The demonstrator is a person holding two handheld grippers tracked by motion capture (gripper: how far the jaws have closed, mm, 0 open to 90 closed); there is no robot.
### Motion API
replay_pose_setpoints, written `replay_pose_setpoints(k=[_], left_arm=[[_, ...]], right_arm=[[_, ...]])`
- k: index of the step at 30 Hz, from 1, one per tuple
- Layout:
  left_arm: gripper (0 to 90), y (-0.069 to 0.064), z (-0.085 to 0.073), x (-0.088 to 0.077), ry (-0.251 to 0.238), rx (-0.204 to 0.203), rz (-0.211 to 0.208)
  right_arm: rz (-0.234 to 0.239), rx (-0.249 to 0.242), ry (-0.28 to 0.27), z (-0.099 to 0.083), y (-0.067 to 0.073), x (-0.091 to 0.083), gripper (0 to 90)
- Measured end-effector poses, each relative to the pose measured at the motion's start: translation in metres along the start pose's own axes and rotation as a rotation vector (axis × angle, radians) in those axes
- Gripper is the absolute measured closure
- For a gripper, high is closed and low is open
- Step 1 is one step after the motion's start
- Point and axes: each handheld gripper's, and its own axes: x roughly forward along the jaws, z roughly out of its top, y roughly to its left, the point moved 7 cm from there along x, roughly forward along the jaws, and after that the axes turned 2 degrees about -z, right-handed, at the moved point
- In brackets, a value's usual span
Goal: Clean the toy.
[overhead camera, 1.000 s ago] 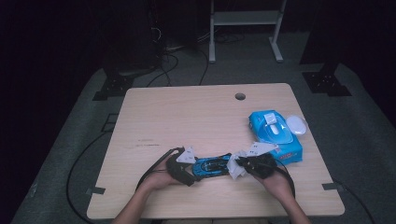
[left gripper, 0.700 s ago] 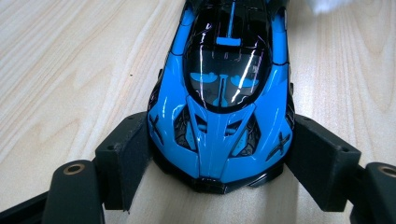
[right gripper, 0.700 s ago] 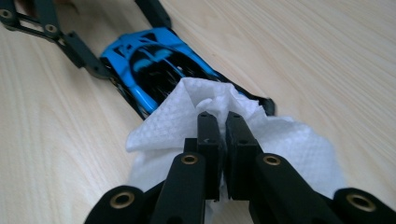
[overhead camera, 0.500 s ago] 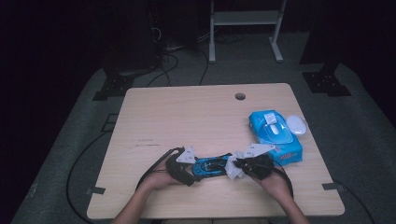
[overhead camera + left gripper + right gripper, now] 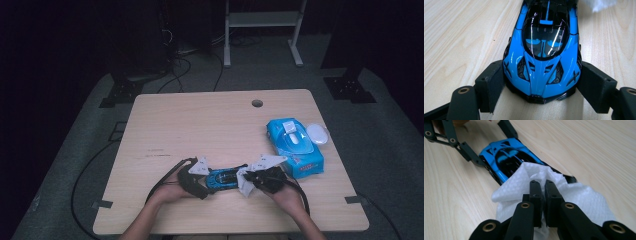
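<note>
High view showed a person's two hands meeting near the front edge of a pale wooden worktop [image 5: 200, 125]. Between them lay a blue toy car [image 5: 223, 178], and the left hand-held gripper [image 5: 202, 181] clamped the car's nose from both sides, pads pressed against the front wings. The right hand-held gripper [image 5: 248, 181] had its jaws pressed together on a white wipe [image 5: 524, 187], which lay draped over the car's rear end. A blue pack of wipes [image 5: 294, 147] sat on the worktop farther right, with a small white oval object [image 5: 317, 133] just beside it.
</note>
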Motion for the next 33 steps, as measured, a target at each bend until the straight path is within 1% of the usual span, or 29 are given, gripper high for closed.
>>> replay_pose_setpoints(k=[2, 4, 7, 8, 12, 15, 16, 19, 20, 21, 22, 23, 24, 25, 26, 27, 28, 29, 30, 31, 32, 33], left_arm=[[25.3, 0.0, 0.0, 0.0, 0.001, 0.0, 0.0], [25.3, 0.0, 0.0, 0.0, 0.001, 0.001, 0.001], [25.3, 0.0, 0.0, 0.0, -0.002, 0.001, -0.001], [25.3, 0.0, 0.0, 0.0, -0.002, 0.001, -0.002], [25.3, 0.0, 0.0, 0.0, -0.002, 0.0, -0.001], [25.3, 0.0, 0.0, 0.0, 0.001, 0.001, 0.0], [25.3, 0.0, 0.0, 0.0, 0.001, 0.001, 0.0], [25.3, 0.0, 0.0, 0.0, -0.001, 0.001, -0.001], [25.3, 0.0, 0.0, 0.0, -0.002, 0.001, -0.001], [25.3, 0.0, 0.0, 0.0, -0.002, 0.001, -0.001], [25.3, 0.0, 0.0, 0.0, -0.002, 0.001, -0.003], [25.3, 0.0, 0.0, 0.0, -0.002, 0.002, -0.003], [25.3, 0.0, 0.0, 0.0, -0.002, 0.002, -0.002], [25.3, 0.0, 0.0, 0.0, -0.002, 0.002, -0.003], [25.3, 0.0, 0.0, 0.0, -0.002, 0.002, -0.002], [25.3, 0.0, 0.0, 0.0, -0.002, 0.001, -0.002], [25.3, 0.0, 0.0, 0.0, -0.002, 0.001, -0.002], [25.3, 0.0, 0.0, 0.0, -0.001, 0.002, -0.002], [25.3, 0.0, 0.0, 0.0, -0.001, 0.002, -0.002], [25.3, 0.0, 0.0, 0.0, -0.001, 0.002, -0.001], [25.3, 0.0, 0.0, 0.0, -0.001, 0.001, -0.002], [25.3, 0.0, 0.0, 0.0, -0.001, 0.001, -0.002]], right_arm=[[0.016, -0.002, -0.01, 0.003, 0.005, 0.006, 85.3], [0.024, 0.009, -0.011, 0.002, 0.002, 0.005, 85.4], [0.005, 0.012, -0.008, 0.0, -0.004, 0.0, 85.5], [-0.006, 0.03, -0.011, -0.002, -0.009, -0.005, 85.5], [-0.017, 0.03, -0.013, -0.001, -0.011, -0.006, 85.5], [-0.005, 0.029, -0.017, 0.004, -0.007, 0.0, 85.4], [0.024, 0.03, -0.029, 0.006, -0.001, 0.004, 85.3], [0.029, 0.027, -0.022, 0.005, 0.0, 0.007, 85.4], [0.025, 0.024, -0.014, 0.003, -0.004, 0.006, 85.5], [0.025, 0.024, -0.014, 0.003, -0.004, 0.006, 85.5], [0.006, 0.017, -0.005, 0.002, -0.006, 0.004, 85.5], [-0.009, 0.024, -0.005, 0.002, -0.01, 0.001, 85.5], [-0.022, 0.034, -0.02, 0.003, -0.015, -0.005, 85.5], [-0.022, 0.034, -0.02, 0.003, -0.015, -0.005, 85.5], [-0.02, 0.044, -0.03, 0.004, -0.015, -0.006, 85.5], [-0.007, 0.054, -0.044, 0.008, -0.014, -0.007, 85.5], [-0.007, 0.054, -0.044, 0.008, -0.014, -0.007, 85.5], [0.005, 0.036, -0.044, 0.011, -0.009, -0.003, 85.4], [0.005, 0.036, -0.044, 0.011, -0.009, -0.003, 85.4], [0.013, 0.028, -0.039, 0.012, -0.005, 0.0, 85.4], [0.024, 0.002, -0.025, 0.013, 0.001, 0.008, 85.4], [0.024, 0.002, -0.025, 0.013, 0.001, 0.008, 85.4]])
